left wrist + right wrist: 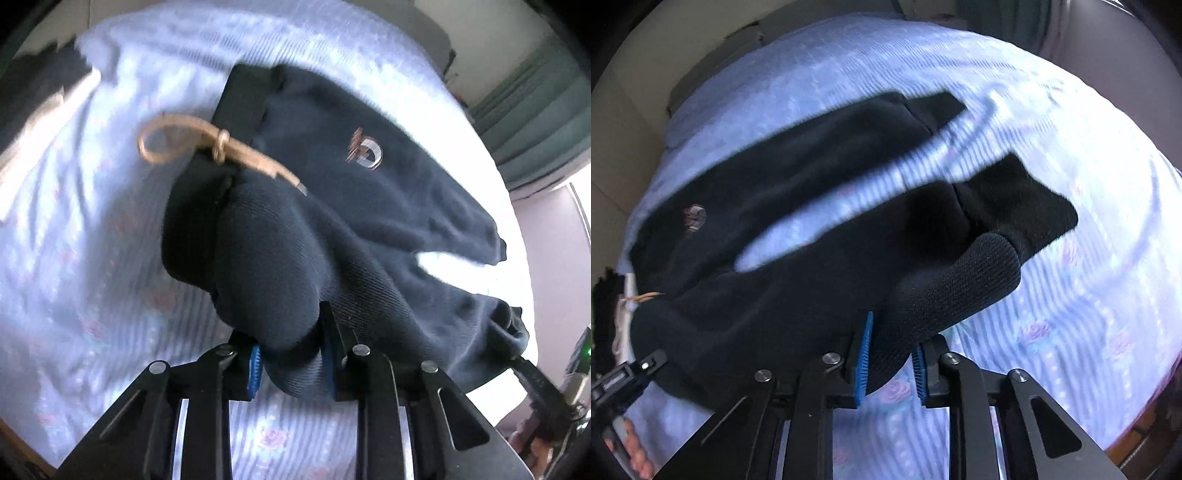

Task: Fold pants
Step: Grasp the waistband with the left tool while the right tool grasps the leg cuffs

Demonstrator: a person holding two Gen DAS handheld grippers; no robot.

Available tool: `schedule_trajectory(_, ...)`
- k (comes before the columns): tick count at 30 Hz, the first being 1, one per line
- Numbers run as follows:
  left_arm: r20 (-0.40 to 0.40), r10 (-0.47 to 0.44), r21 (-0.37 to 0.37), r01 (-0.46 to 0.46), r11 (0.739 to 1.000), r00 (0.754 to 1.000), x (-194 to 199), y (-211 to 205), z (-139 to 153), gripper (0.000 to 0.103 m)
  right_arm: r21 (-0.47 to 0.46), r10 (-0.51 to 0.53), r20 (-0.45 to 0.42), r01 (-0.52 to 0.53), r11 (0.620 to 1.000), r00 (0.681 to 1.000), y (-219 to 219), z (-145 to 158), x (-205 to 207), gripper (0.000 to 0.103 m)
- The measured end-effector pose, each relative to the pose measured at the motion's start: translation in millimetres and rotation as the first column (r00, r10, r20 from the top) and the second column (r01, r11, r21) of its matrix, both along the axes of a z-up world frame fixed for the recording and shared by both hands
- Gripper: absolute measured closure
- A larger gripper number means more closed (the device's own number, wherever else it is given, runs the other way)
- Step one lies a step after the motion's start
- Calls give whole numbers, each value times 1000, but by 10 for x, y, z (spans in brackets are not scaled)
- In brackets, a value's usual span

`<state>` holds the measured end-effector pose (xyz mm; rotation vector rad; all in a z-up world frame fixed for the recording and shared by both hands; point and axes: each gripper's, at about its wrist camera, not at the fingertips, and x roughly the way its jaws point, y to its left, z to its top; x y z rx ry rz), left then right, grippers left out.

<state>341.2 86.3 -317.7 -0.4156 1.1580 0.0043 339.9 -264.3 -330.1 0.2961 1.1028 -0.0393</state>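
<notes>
Dark navy sweatpants (369, 192) with a small logo and a tan drawstring (207, 142) lie partly lifted over a light blue striped bedsheet (74, 221). My left gripper (291, 363) is shut on a bunch of the pants near the waistband. In the right wrist view the pants (798, 192) spread with both legs apart, and my right gripper (892, 363) is shut on a ribbed leg cuff (956, 288). The other gripper shows at the far right of the left wrist view (539, 384) and at the lower left of the right wrist view (624, 376).
The bed's sheet (1071, 295) has a floral print and wrinkles. A green curtain (532, 110) hangs at the right beyond the bed. A wall (624, 129) borders the bed's far left. A wooden bed edge (1141, 435) shows at the lower right.
</notes>
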Motion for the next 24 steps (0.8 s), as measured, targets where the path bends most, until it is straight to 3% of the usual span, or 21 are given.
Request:
schedule_trajectory(3,36,5,-6,-4,1000,999,-118,-17,225,78,24,24,31,-25,999,999,-14,354,-55,85)
schedule_trajectory(6,55,4,38,-6,999,998,-251,-21,410,79,58,73,27,-74,996,997,45,607,-120,86)
schedule_trajectory(10,42,21,30,-22,999,999,-309,-51,489,79,109,123,19,-124,986,992,118,859,-230,87)
schedule_trajectory(17,-24,90,75,-88,993,996,-214,-10,526,79,204,119,-91,-99,974,989,103,955,-105,87)
schedule_trajectory(20,9,100,114,-100,988,995,9,-79,622,79,272,59,-81,-35,962,995,-12,977,73,87)
schedule_trajectory(24,37,152,128,-156,979,988,362,-118,672,79,280,-11,-39,22,960,999,-148,926,503,87)
